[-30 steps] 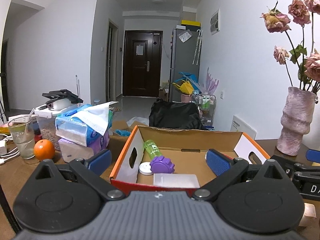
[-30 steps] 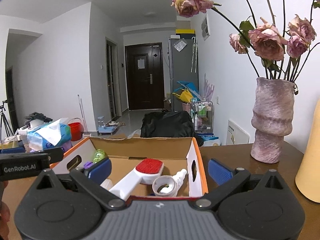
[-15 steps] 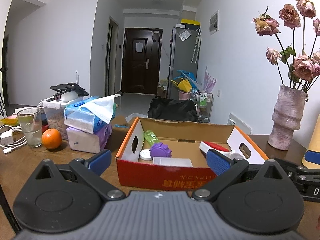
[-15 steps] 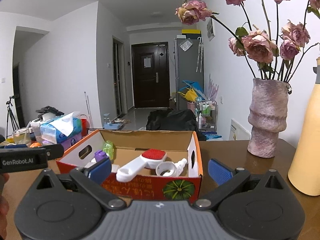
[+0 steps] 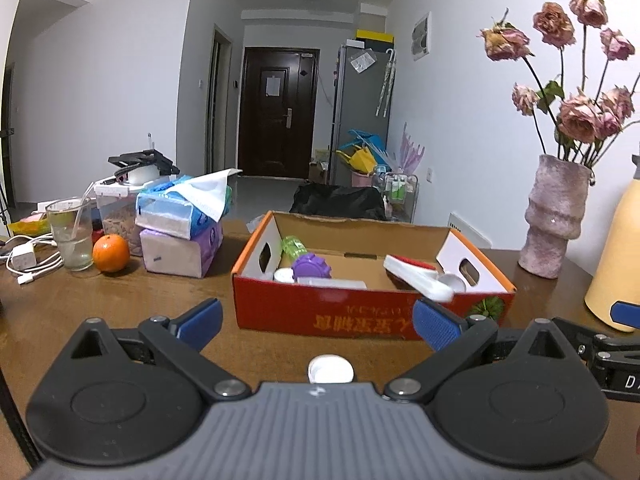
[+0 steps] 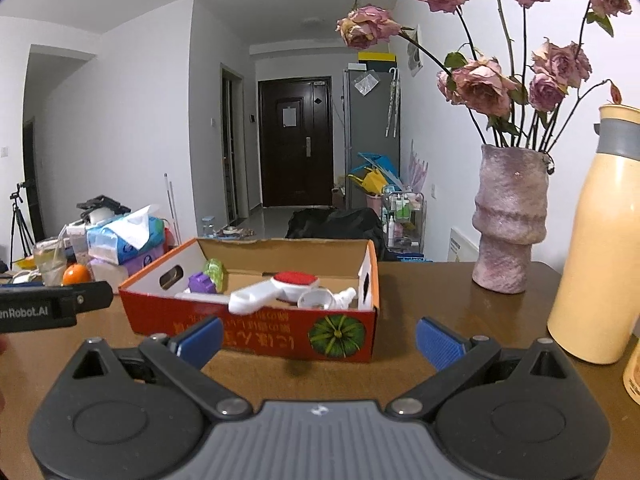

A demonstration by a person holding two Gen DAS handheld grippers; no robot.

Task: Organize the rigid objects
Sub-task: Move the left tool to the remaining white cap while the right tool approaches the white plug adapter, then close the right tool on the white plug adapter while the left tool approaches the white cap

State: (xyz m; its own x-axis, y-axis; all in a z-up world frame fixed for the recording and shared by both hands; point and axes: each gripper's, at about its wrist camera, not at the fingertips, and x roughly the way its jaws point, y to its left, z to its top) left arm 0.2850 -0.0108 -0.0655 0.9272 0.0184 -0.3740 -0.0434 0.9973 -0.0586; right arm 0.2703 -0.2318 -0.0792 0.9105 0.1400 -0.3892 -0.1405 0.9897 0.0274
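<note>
Left gripper [image 5: 316, 322]: jaws wide, empty.
Right gripper [image 6: 318, 338]: same.
White cap [image 5: 330, 369]: at 6 o'clock of box [image 5: 360, 314]; straddle, close squarely.

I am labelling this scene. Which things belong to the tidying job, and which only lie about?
Job: red cardboard box; purple ridged cap; white brush with red pad; small white round cap on table.

Lying about: orange fruit; pink ceramic vase; tissue packs.
</note>
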